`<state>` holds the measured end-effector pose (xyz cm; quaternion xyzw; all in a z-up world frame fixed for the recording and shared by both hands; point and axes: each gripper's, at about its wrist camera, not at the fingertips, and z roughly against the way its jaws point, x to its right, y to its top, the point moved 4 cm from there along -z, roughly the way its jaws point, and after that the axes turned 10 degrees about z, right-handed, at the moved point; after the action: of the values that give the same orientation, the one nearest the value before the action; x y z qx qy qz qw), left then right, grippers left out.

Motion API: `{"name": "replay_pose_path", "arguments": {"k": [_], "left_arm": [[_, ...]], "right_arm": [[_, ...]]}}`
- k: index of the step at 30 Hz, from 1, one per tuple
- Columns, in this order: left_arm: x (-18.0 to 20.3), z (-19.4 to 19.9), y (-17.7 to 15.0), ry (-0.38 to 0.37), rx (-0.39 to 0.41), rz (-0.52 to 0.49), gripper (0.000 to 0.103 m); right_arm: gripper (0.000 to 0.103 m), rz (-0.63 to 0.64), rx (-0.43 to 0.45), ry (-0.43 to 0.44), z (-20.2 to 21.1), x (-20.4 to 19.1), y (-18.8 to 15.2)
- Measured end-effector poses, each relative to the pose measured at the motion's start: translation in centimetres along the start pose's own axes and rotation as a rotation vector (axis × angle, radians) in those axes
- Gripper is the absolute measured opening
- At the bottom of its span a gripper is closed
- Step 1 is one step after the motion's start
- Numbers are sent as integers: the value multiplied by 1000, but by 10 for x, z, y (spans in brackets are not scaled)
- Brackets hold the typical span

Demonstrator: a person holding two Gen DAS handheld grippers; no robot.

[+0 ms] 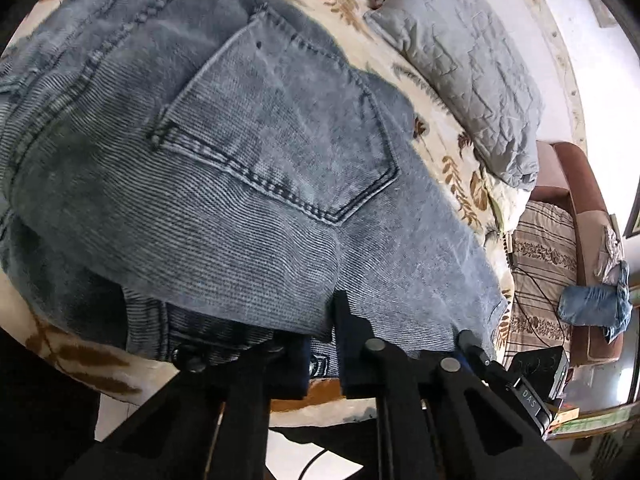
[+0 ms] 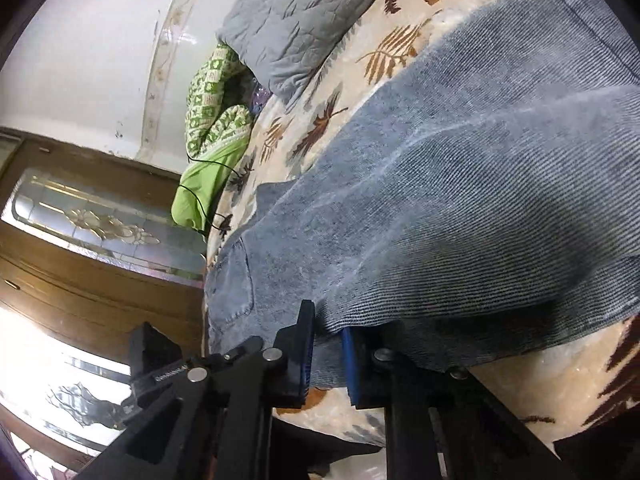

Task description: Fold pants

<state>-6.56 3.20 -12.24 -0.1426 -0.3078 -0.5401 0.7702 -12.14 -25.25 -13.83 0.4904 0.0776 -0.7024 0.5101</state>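
Note:
Faded blue jeans lie on a cream leaf-print bed cover, back pocket up. In the left wrist view my left gripper is shut on the near edge of the jeans by the waistband, with denim pinched between its black jaws. In the right wrist view the jeans stretch away to the upper right over the bed cover. My right gripper is shut on the near denim edge, with cloth between the black finger and the blue-padded finger.
A grey quilted pillow lies at the head of the bed; it also shows in the right wrist view. A green patterned cushion and a black cable lie by the bed edge. A brown sofa holds folded denim.

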Motion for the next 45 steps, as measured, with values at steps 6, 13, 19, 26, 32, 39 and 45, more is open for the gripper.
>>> {"name": "replay_pose_path", "arguments": {"k": [6,13,19,26,32,39,45], "left_arm": [[11,17,-16,18,66,-99,6],[1,15,-43,109,90,-179,6],[7,30,-48,135,69,-272,6],[50,83,-58,154,151,-542,6],[44,74,5,290,251,-495,23],[-21,51,46,419,243,-320,23],[-42,56,54,423,231,-279,27]], "right_arm": [[15,50,9,-27,12,-1,-4],[15,69,-51,-60,11,1,-16],[15,39,-193,-29,14,5,-19],[15,174,-93,-92,80,-9,24],[15,116,-26,-277,82,32,83],[16,76,-88,-368,39,71,96],[16,29,39,-545,80,108,119]]}}
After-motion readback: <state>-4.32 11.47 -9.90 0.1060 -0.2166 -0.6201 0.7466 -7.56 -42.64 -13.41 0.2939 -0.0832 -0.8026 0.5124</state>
